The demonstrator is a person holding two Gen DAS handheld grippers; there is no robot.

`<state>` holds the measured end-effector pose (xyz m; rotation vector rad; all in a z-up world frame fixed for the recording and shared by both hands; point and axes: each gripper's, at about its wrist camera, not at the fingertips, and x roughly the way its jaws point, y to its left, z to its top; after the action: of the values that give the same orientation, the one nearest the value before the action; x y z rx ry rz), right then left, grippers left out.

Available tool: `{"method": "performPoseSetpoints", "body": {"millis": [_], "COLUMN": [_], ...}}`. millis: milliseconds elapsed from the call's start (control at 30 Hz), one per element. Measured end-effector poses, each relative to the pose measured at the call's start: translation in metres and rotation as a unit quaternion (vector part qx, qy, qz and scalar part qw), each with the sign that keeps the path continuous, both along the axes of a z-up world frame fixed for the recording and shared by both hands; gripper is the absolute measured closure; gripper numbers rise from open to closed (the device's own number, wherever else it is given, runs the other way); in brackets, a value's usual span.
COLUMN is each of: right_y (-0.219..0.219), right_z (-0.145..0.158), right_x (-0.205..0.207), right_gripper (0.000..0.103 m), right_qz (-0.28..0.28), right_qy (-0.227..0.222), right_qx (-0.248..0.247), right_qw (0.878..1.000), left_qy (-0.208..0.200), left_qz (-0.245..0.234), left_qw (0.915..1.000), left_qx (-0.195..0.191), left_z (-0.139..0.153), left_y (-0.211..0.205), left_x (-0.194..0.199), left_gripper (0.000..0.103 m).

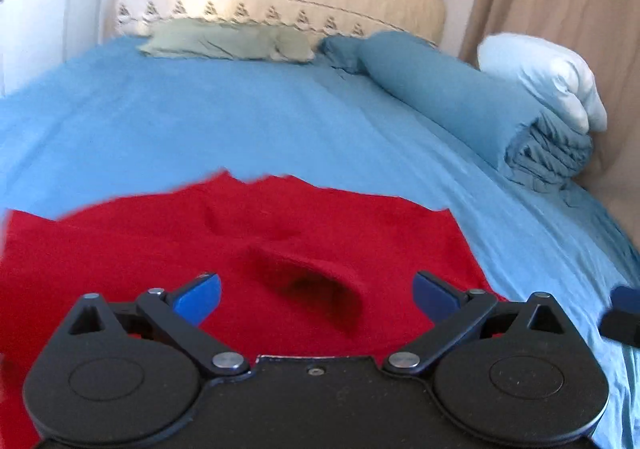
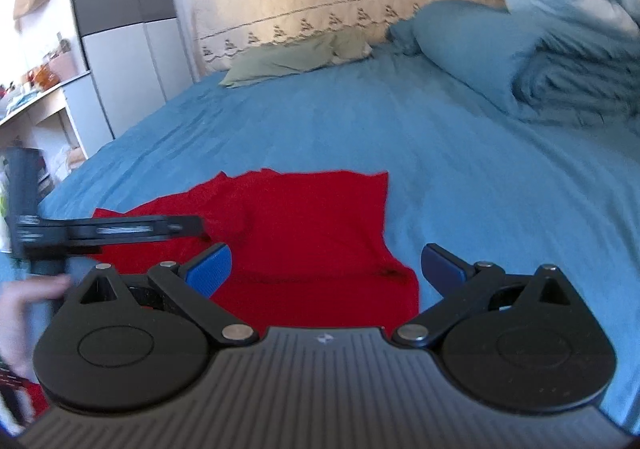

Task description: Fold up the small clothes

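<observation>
- On the wide blue bedsheet [image 1: 280, 121], a bright red knit garment [image 1: 280, 233] lies spread flat, one raised fold near its middle.
- Left gripper [image 1: 316, 295] and right gripper [image 2: 326, 269] hover over it, blue pads wide apart, holding nothing.
- Only the right view shows the white wardrobe [image 2: 120, 61].

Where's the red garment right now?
The red garment lies spread on the blue sheet at the bed's near end, directly ahead of both open grippers: left gripper, right gripper.
</observation>
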<state>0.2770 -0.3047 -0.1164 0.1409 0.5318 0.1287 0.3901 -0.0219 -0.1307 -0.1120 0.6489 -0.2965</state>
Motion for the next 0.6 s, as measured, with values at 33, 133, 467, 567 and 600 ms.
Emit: {"method": "performPoseSetpoints", "body": {"millis": [33,133,467,567,600], "right_y": [0.006,0.032,0.157,0.187,0.195], "right_z": [0.003,0.009,-0.011,-0.027,-0.032], "right_x": [0.003,0.022,0.098,0.121,0.127], "right_gripper": [0.0,0.0,0.014,0.023,0.027], "right_qz": [0.01,0.044,0.196,0.225,0.231], "right_qy": [-0.002,0.009,0.027,0.047,0.051], "right_qx": [-0.007,-0.044,-0.231,-0.29,-0.308], "right_qw": [1.0,0.998,0.953,0.929,0.921], "left_qy": [0.0,-0.008,0.024,0.021,0.02], "left_qz": [0.013,0.046,0.108,0.109,0.108], "left_qw": [0.9999,0.9987,0.9938,0.9937,0.9938], "left_qx": [0.008,0.022,-0.012,-0.017,-0.017], "left_z": [0.005,0.011,-0.01,-0.013,-0.013], "left_y": [0.013,0.052,0.135,0.143,0.145], "left_x": [-0.005,-0.018,-0.037,-0.042,-0.044], "left_gripper": [0.0,0.0,0.0,0.0,0.0]}}
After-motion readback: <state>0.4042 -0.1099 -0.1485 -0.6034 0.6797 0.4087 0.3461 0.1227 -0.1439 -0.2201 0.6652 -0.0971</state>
